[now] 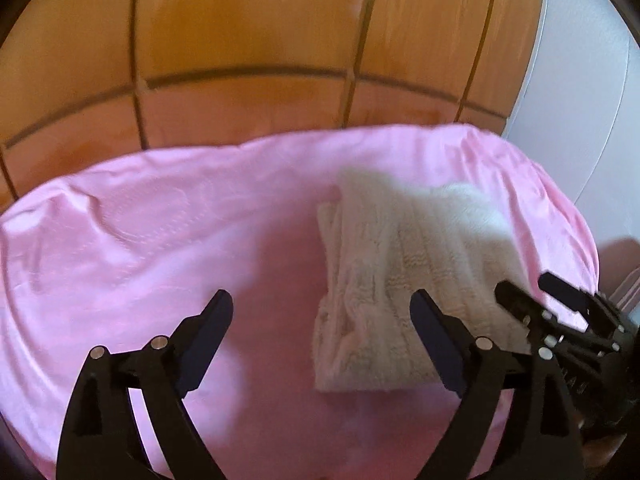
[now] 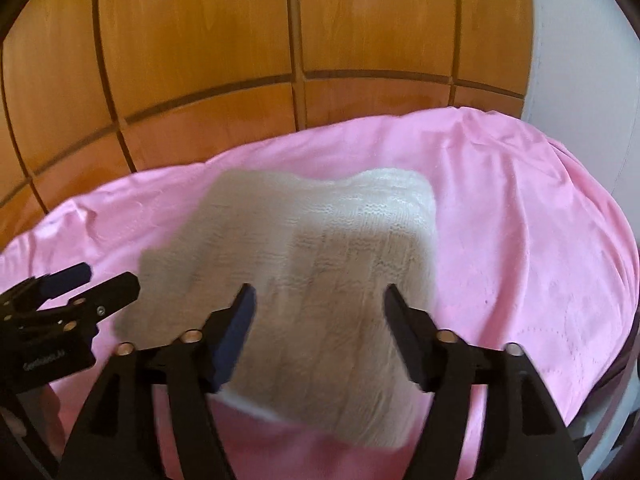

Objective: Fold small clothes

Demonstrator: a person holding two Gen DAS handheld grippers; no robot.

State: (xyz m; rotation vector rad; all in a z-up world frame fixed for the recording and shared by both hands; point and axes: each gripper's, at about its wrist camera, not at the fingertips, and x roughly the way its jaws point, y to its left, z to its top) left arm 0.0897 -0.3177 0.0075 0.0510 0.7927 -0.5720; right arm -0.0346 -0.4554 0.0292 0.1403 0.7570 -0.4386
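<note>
A folded white knit garment (image 1: 404,276) lies on the pink sheet (image 1: 160,240). My left gripper (image 1: 322,304) is open and empty, just above the sheet, its right finger over the garment's near edge. My right gripper (image 2: 318,296) is open and empty, hovering right over the garment (image 2: 320,248). The right gripper also shows in the left wrist view (image 1: 532,284) at the garment's right side. The left gripper shows in the right wrist view (image 2: 100,280) at the garment's left edge.
The pink sheet (image 2: 520,220) covers a bed-like surface. Orange wooden panelling (image 1: 260,40) rises behind it. A white wall (image 1: 580,80) stands at the right. The sheet's right edge drops off (image 2: 616,320).
</note>
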